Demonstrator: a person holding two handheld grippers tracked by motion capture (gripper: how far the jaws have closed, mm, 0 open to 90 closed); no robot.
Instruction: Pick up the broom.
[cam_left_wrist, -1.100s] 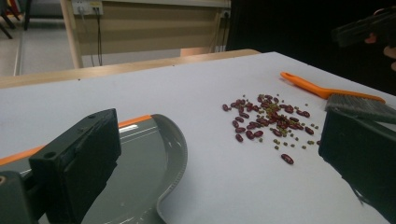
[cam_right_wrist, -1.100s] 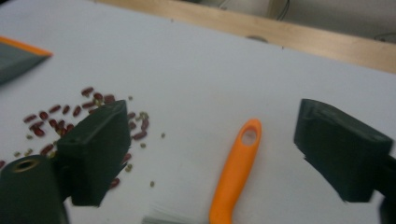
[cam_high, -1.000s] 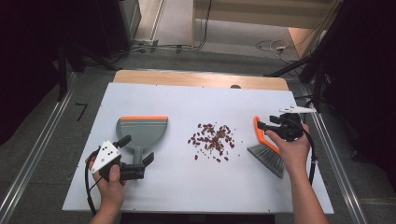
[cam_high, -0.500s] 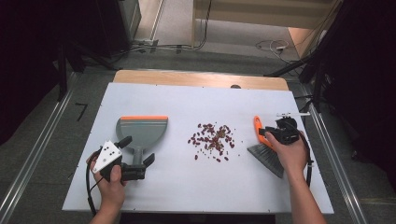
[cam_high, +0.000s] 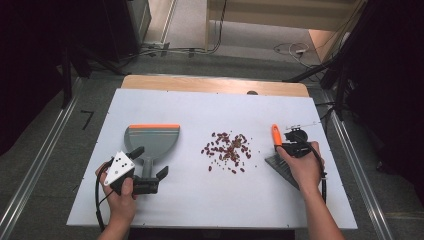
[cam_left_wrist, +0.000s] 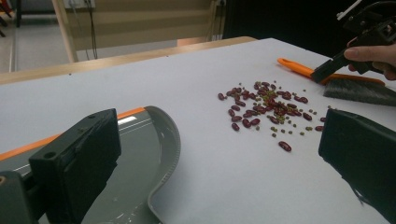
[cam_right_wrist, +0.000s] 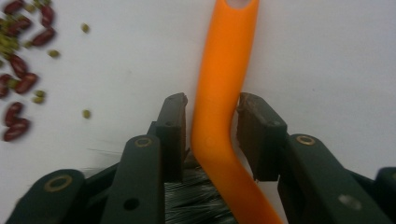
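White table (cam_high: 210, 107), grey floor (cam_high: 50, 130)

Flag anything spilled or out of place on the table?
Yes: loose red and green beans lie scattered on the bare table, between the dustpan and the brush. Nothing else looks odd.

You won't find any readable text here, honestly. No labels, brand names, numbers or signs on anything you've got out. Closest thing is the grey plate (cam_high: 118, 166) on your left tool, which has a few black dots on it, but those aren't letters or digits, just marks.
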